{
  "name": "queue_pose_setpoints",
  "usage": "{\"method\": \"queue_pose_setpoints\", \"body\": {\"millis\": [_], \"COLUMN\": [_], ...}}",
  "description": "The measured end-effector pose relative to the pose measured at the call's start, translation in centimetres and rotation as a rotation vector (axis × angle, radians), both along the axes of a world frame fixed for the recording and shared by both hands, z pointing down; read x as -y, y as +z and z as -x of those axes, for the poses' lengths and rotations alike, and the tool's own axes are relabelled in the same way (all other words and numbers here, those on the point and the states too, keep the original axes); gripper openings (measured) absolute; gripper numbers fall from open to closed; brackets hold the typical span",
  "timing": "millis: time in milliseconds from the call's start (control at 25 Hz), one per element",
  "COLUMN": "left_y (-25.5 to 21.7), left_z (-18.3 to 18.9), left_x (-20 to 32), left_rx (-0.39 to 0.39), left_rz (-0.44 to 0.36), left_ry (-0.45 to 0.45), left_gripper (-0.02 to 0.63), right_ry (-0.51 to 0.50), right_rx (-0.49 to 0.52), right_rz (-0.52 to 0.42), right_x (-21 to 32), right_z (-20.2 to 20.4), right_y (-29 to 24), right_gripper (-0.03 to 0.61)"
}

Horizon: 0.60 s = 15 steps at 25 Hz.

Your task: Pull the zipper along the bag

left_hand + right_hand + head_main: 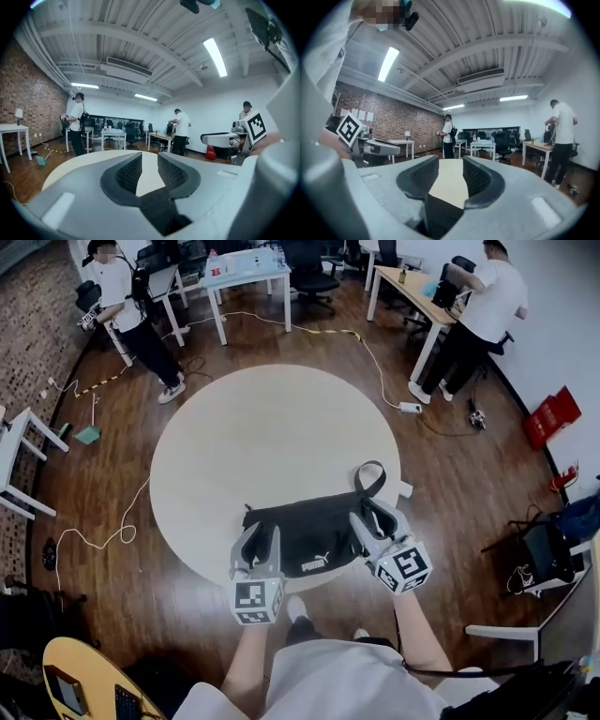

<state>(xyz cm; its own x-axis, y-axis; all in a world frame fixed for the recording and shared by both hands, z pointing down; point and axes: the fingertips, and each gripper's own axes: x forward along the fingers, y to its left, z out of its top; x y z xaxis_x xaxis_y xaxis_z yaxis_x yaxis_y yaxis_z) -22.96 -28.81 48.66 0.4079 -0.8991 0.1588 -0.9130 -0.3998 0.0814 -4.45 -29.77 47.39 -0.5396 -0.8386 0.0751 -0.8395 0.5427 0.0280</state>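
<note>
The left gripper [259,542] is hovering over the near left part of the black bag [309,529]. Its jaws are standing partly apart, with only pale table top showing between them. The right gripper [373,519] is hovering over the bag's right end, its jaws also parted and gripping nothing. The bag is lying under and between the two grippers, at the near rim of the round table [262,437]. Its strap [369,478] is looping just beyond the right gripper. Well beyond both, one person [127,310] is standing far left and another person [483,310] is leaning at a desk [403,282] far right.
</note>
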Motion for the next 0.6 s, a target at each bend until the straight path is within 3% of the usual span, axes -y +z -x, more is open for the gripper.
{"method": "queue_pose_setpoints", "body": {"millis": [80,120,240,360,480,600], "left_y": [-2.2,-3.0,-4.1,-4.1,-4.1,-4.3], "left_z": [-1.1,-1.7,-4.6,-9.2,-12.9,-15.0], "left_x": [-2.8,-4.4,-10.3,-17.9,-25.0,-31.2], "left_rx": [-0.008,-0.011,-0.01,-0.013,-0.025,0.013], "left_rz": [-0.058,-0.081,-0.118,-0.126,-0.143,-0.123], "left_ry": [-0.026,-0.037,-0.056,-0.078,-0.119,-0.136], "left_gripper": [0.159,0.181,0.231,0.281,0.284,0.284], "right_ry": [0.033,0.046,0.093,0.066,0.024,0.012], "right_rx": [-0.018,-0.019,0.038,0.068,0.058,0.027], "right_rz": [-0.063,-0.088,-0.146,-0.163,-0.179,-0.167], "right_x": [-2.8,-4.5,-10.5,-18.5,-25.5,-30.7], "right_z": [-0.6,-1.1,-4.0,-7.6,-10.6,-11.8], "right_y": [-2.0,-2.9,-4.9,-5.5,-5.4,-5.6], "right_gripper": [0.18,0.235,0.325,0.337,0.337,0.337]}}
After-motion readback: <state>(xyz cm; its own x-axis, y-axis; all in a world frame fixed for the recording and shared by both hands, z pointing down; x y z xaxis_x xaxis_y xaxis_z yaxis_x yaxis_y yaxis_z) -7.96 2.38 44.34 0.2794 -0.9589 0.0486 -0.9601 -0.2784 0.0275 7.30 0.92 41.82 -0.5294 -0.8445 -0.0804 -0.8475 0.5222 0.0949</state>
